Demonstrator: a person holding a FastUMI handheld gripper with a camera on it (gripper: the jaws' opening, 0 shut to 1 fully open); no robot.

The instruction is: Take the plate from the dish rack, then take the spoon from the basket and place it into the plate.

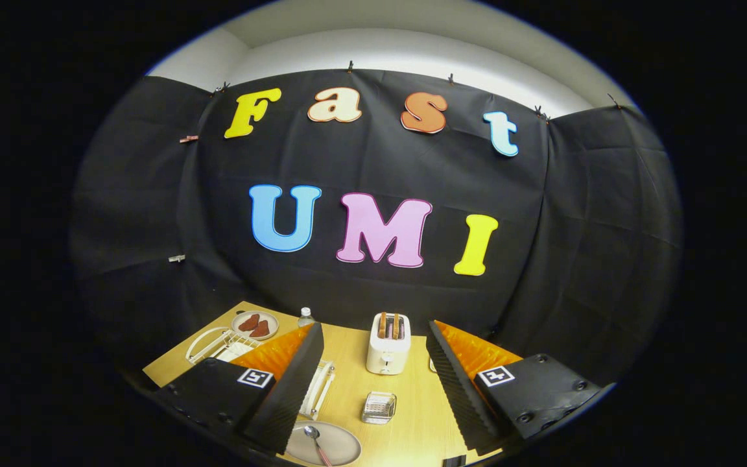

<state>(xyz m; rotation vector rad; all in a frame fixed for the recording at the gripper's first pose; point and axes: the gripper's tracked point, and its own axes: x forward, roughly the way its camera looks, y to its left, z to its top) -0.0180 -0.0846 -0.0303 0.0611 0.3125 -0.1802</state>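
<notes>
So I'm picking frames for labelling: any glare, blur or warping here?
Gripper view: strong fisheye bending, the table curving away; sharp, no motion blur; light even, a soft sheen on the plate under the spoon; open gripper above it; toaster crisp.

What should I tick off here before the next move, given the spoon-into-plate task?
1. Spoon lies in the plate: ok.
2. Plate flat on the table, out of the dish rack: ok.
3. Gripper fingers open, holding nothing: ok.
4. Fingers raised clear of the toaster and glass container: ok.
5. Basket's position: cannot tell.
</notes>
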